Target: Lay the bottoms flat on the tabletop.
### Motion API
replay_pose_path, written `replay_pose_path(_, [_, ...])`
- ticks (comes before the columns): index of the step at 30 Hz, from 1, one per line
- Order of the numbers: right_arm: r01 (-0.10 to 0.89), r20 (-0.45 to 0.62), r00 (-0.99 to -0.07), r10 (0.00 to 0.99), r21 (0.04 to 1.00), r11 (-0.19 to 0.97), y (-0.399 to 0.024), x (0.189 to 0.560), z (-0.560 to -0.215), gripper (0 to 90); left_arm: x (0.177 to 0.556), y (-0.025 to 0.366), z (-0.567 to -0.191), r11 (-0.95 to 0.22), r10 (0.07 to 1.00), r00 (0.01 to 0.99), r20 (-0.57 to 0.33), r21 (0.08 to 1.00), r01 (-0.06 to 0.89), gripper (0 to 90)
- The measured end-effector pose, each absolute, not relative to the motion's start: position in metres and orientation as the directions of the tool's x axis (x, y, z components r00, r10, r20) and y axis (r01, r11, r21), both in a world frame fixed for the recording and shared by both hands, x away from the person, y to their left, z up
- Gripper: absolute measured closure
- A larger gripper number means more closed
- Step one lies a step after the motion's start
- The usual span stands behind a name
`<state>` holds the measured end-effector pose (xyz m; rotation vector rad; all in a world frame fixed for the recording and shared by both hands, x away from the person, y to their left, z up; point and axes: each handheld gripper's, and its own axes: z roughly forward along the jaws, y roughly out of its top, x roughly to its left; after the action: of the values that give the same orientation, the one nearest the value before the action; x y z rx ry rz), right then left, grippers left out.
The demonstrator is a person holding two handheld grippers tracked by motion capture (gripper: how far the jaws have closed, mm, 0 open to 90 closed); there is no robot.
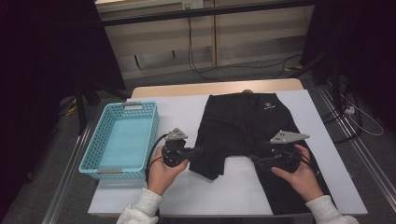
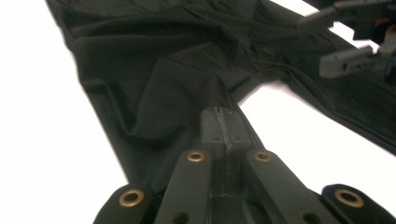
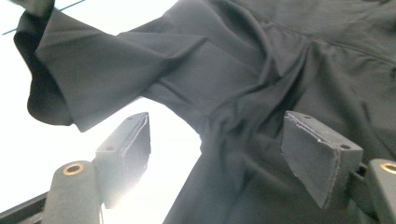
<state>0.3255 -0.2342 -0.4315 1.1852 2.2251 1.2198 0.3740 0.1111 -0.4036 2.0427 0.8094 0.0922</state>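
A pair of black shorts [image 1: 243, 126] lies flat on the white table cover [image 1: 233, 186], waistband at the far side and legs toward me. My left gripper [image 1: 200, 151] is shut on a pinch of fabric at the inner edge of the left leg [image 2: 154, 88], which is rumpled and slightly raised; in the left gripper view the jaws [image 2: 223, 116] meet with cloth drawn up between them. My right gripper [image 1: 255, 158] stands open at the inner edge of the right leg. The crotch seam [image 3: 233, 116] runs between its pads [image 3: 317, 154] without being pressed.
A turquoise plastic basket [image 1: 91, 156] with nothing in it stands at the left of the table, close to my left hand. The wooden table edge [image 1: 187, 88] shows at the far side. Cables lie on the floor beyond, with dark stands on both sides.
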Motion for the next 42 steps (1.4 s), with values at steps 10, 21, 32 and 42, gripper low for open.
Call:
replay_pose_path(10, [0.485, 0.079, -0.664, 0.743, 0.802, 0.348, -0.208, 0.333, -0.432, 39.0, 0.378, 0.129, -0.4, -0.319, 0.622, 0.743, -0.247, 0.787, 0.529, 90.0])
replay_pose_path(21, [0.467, 0.049, -0.724, 0.688, 0.769, 0.437, -0.174, 0.345, -0.44, 51.5, 0.382, 0.147, -0.398, -0.257, 0.67, 0.697, -0.256, 0.801, 0.541, 90.0])
replay_pose_path(32, [0.459, 0.04, -0.751, 0.659, 0.749, 0.478, -0.144, 0.372, -0.451, 67.2, 0.384, 0.153, -0.4, -0.236, 0.698, 0.669, -0.257, 0.799, 0.553, 90.0])
replay_pose_path(42, [0.454, 0.015, -0.765, 0.644, 0.722, 0.522, -0.132, 0.374, -0.459, 88.9, 0.383, 0.154, -0.399, -0.229, 0.702, 0.664, -0.258, 0.801, 0.553, 90.0])
